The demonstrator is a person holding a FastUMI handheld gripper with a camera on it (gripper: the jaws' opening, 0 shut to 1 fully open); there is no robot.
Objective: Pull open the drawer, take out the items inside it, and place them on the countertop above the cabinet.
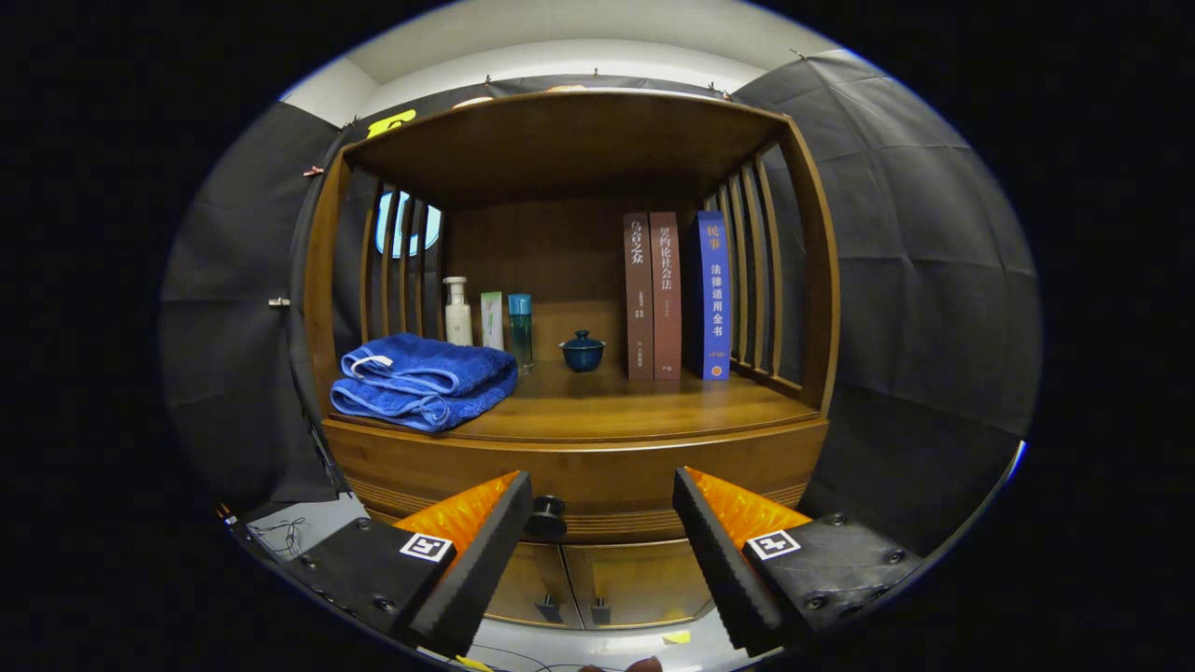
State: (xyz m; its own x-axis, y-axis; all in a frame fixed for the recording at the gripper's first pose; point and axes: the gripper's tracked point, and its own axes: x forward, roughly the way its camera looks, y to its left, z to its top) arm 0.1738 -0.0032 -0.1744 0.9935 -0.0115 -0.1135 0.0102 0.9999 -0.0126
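The gripper point(602, 504) hangs in front of a wooden cabinet point(574, 467) with its fingers spread wide, grasping nothing. The drawer point(597, 481) sits shut in the band of wood just under the bench point(653, 403) — its small dark round knob point(547, 516) shows right beside the tip of the left finger point(471, 569), inside the gap between the two fingers but much nearer the left one. Whether that finger touches the knob cannot be told. The right finger point(724, 560) stands well apart from the knob. What lies inside the drawer is hidden.

Below the drawer, between the fingers, two cabinet doors point(597, 583) meet at a seam, each with a small dark pull near it.

Beyond the fingers, the bench carries several things under a wooden top with slatted sides. A folded blue towel point(425, 381) lies at the left front. Behind it stand a white pump bottle point(457, 313), a pale tube point(492, 320) and a teal-capped bottle point(520, 329), close together in a row. A small dark lidded cup point(583, 352) sits near the middle toward the back. To its right three books point(677, 294) stand upright, touching one another — two brownish, one blue.

Thin cables point(280, 534) lie on the pale floor beside the left finger.
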